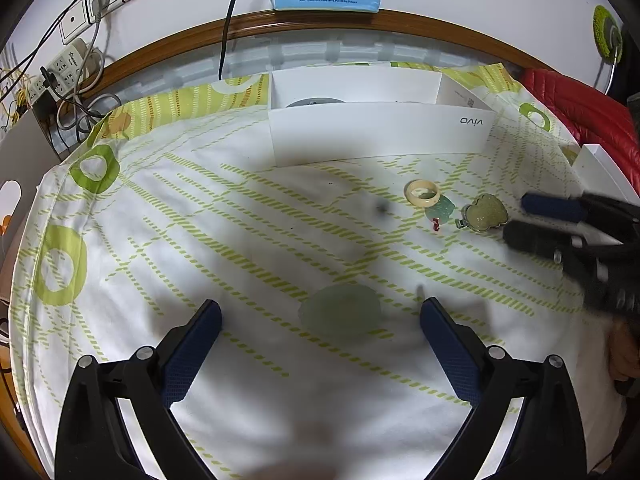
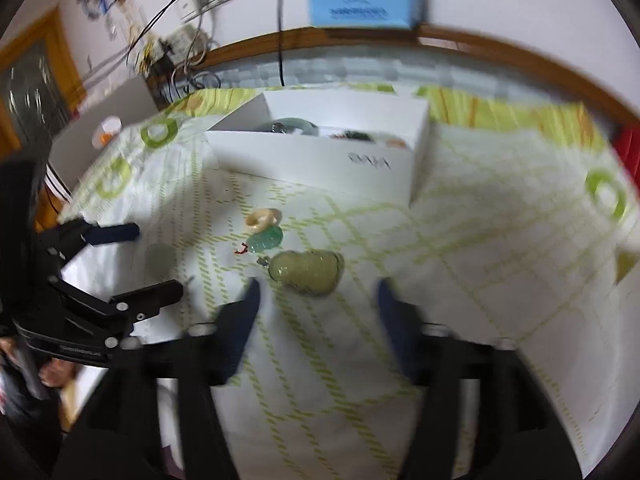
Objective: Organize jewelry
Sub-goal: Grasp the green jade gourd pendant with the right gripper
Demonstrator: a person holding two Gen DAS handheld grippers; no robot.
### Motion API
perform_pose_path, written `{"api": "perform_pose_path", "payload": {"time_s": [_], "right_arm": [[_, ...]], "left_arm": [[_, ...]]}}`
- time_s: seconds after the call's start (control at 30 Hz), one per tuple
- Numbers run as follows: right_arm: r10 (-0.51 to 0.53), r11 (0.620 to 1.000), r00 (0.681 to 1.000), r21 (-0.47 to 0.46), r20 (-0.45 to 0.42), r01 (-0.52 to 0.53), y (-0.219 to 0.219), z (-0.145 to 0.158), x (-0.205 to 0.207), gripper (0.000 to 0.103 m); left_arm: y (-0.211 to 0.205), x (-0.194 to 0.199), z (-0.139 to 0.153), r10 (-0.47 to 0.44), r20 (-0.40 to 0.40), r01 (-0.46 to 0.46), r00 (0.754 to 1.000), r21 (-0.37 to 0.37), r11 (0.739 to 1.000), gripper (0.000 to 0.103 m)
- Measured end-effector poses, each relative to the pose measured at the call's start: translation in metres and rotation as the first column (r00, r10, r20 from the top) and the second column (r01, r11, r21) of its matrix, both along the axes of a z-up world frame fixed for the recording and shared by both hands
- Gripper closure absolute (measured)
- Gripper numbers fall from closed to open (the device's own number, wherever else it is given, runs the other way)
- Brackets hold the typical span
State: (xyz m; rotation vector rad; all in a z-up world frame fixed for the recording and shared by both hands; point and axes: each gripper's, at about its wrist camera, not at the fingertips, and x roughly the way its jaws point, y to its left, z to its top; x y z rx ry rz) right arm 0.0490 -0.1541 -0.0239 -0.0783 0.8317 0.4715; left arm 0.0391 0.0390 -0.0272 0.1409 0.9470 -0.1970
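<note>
Four pieces: jewelry lies on a green-patterned white bedsheet, near a white open cardboard box at upper centre.
Left tool: fingers spread wide, empty, a pale green round jade disc between the tips, lower centre.
Cream stone ring: centre right, touching a small teal carved pendant.
Olive gourd-shaped pendant with metal rim: just ahead of the right tool.
Right tool: fingers apart, holding nothing.
Handling: probably light, hard, slick, chip-prone; pinch the gourd across its narrow waist.
</note>
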Motion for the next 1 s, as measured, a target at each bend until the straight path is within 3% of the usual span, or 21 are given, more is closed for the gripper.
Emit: {"api": "perform_pose_path", "payload": {"time_s": [0.07, 0.17, 0.3, 0.33, 0.37, 0.53, 0.6, 0.63, 0.67, 0.83, 0.87, 1.0], "right_arm": [[0.021, 0.999, 1.0, -0.045, 0.001, -0.021, 0.012, -0.002, 0.003, 0.042], [0.012, 0.996, 1.0, -0.086, -0.005, -0.013, 0.022, -0.005, 0.009, 0.058], [0.008, 0.995, 1.0, -0.104, 0.004, -0.008, 0.024, -0.006, 0.01, 0.063], [0.009, 0.995, 1.0, -0.1, 0.007, -0.008, 0.022, -0.005, 0.008, 0.079], [0.01, 0.997, 1.0, -0.082, 0.005, -0.01, 0.018, -0.004, 0.006, 0.085], [-0.001, 1.0, 0.999, 0.026, -0.043, 0.002, -0.005, -0.005, 0.004, 0.084], [0.003, 1.0, 0.999, 0.03, -0.042, -0.002, -0.003, -0.004, 0.005, 0.074], [0.013, 1.0, 0.999, 0.024, -0.036, -0.012, -0.001, -0.004, 0.005, 0.06], [0.024, 1.0, 1.0, -0.006, -0.016, -0.024, 0.005, -0.002, 0.005, 0.055], [0.101, 0.988, 0.995, -0.118, 0.0, -0.101, 0.028, -0.006, 0.008, 0.056], [0.118, 0.984, 0.993, -0.133, 0.012, -0.115, 0.03, -0.006, 0.004, 0.068], [0.147, 0.978, 0.989, -0.151, 0.019, -0.143, 0.027, -0.007, -0.011, 0.073]], "left_arm": [[0.0, 0.0, 0.0, 0.0, 0.001, 0.0, 1.0, 0.001, 1.0, 0.003], [0.0, 0.0, 0.0, -0.001, 0.0, 0.001, 1.0, 0.0, 1.0, 0.003], [0.0, 0.0, 0.0, -0.001, 0.0, 0.001, 1.0, 0.001, 1.0, 0.003], [0.0, 0.0, 0.0, -0.002, 0.001, 0.002, 1.0, 0.001, 1.0, 0.003], [0.0, 0.0, 0.0, -0.002, 0.0, 0.002, 1.0, 0.001, 1.0, 0.003], [-0.005, -0.003, 0.001, -0.049, 0.006, 0.049, 0.999, 0.004, 0.999, 0.004], [-0.008, -0.004, 0.001, -0.054, 0.017, 0.053, 0.998, 0.027, 0.998, 0.004], [-0.009, -0.005, 0.001, -0.055, 0.02, 0.054, 0.998, 0.031, 0.998, 0.003], [-0.009, -0.005, 0.001, -0.054, 0.019, 0.054, 0.998, 0.03, 0.998, 0.003], [-0.005, -0.002, 0.0, -0.05, -0.004, 0.05, 0.999, -0.001, 0.999, 0.003], [-0.005, -0.002, 0.0, -0.051, -0.004, 0.051, 0.999, -0.001, 0.999, 0.003], [-0.005, -0.002, 0.001, -0.054, -0.004, 0.054, 0.999, -0.001, 0.999, 0.003]]}}
